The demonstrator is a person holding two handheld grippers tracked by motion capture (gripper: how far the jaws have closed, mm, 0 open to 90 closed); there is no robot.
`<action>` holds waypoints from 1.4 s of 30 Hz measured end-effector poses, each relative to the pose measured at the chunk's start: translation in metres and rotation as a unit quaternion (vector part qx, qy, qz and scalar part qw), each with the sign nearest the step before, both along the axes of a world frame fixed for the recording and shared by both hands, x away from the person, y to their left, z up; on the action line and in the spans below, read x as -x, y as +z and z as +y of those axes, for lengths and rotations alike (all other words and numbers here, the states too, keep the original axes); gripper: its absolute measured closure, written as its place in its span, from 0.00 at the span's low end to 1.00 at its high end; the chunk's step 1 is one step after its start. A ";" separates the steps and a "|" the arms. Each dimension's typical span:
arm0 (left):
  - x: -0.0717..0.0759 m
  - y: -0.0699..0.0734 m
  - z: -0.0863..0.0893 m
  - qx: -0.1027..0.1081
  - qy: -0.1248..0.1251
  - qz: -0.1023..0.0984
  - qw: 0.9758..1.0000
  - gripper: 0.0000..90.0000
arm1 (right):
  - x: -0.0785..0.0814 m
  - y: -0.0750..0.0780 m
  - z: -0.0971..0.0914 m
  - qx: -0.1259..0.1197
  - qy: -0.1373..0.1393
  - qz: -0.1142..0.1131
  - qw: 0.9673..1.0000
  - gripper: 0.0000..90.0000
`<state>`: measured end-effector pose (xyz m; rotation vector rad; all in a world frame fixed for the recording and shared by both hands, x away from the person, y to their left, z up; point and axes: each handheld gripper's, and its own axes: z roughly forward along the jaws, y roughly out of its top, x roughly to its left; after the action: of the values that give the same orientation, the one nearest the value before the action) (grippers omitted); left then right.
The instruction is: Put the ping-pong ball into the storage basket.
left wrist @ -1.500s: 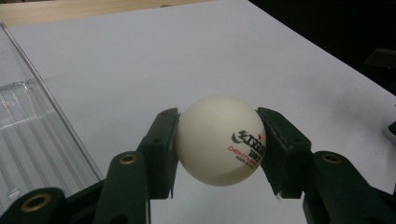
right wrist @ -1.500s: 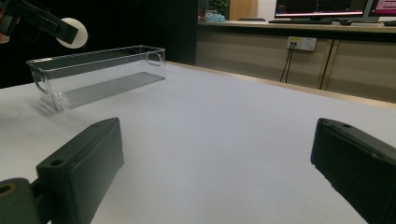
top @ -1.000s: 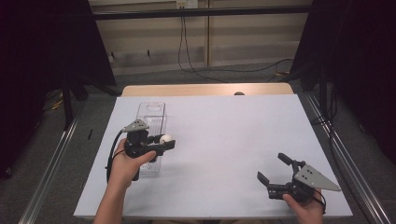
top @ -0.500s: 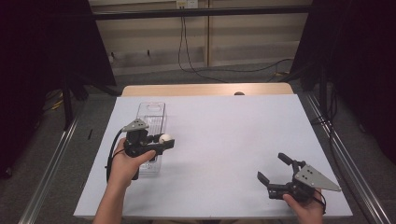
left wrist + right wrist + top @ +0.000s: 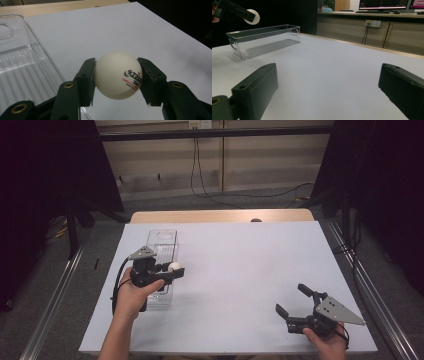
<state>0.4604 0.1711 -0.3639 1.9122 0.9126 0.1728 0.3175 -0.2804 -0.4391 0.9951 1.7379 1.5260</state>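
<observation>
A white table-tennis ball (image 5: 117,75) with a printed logo sits between the two black jaws of my left gripper (image 5: 117,73), which is shut on it. In the high view the ball (image 5: 174,267) hangs in my left gripper (image 5: 174,268) just off the right wall of a clear plastic bin (image 5: 162,240) at the table's left. The right gripper view shows the ball (image 5: 252,16) raised above the bin (image 5: 262,41). My right gripper (image 5: 291,298) rests near the front right of the table, its jaws spread wide around nothing (image 5: 328,85).
A white sheet covers the table (image 5: 250,260), with a wooden strip along its far edge. The bin (image 5: 20,70) has a ribbed floor and nothing inside it. Dark curtains flank the table, and cables lie on the floor behind it.
</observation>
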 end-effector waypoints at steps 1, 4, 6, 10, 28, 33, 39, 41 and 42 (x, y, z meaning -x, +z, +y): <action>0.000 0.000 0.001 0.000 0.000 0.001 1.000 0.57 | 0.000 0.000 0.000 -0.001 0.001 0.001 1.000 0.02; 0.000 0.000 0.001 0.005 0.006 0.000 1.000 0.57 | 0.000 0.000 0.000 0.000 0.001 0.001 1.000 0.02; -0.001 0.001 0.002 0.005 0.005 -0.001 1.000 0.57 | 0.000 0.000 0.000 -0.001 0.000 0.002 1.000 0.02; -0.001 0.001 0.004 0.000 0.008 -0.003 1.000 0.57 | 0.000 0.000 0.000 0.000 0.000 0.000 1.000 0.02; -0.003 0.004 0.014 0.007 0.019 -0.007 1.000 0.57 | 0.000 0.000 0.000 0.000 0.001 0.002 1.000 0.02; -0.003 0.005 0.017 0.007 0.020 -0.009 1.000 0.57 | 0.000 0.000 0.000 0.000 0.000 -0.001 1.000 0.02; -0.003 0.006 0.020 0.011 0.026 -0.011 1.000 0.57 | 0.000 0.000 0.000 0.002 0.004 -0.001 1.000 0.02; -0.003 0.007 0.021 0.012 0.026 -0.012 1.000 0.57 | 0.000 0.000 0.000 0.001 0.004 -0.001 1.000 0.02; -0.003 0.007 0.021 0.013 0.029 -0.014 0.999 0.57 | 0.000 0.000 0.000 0.001 0.003 -0.002 1.000 0.02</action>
<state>0.4632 0.1925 -0.3566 1.8576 0.9476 0.2195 0.3178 -0.2801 -0.4392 0.9859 1.7414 1.5288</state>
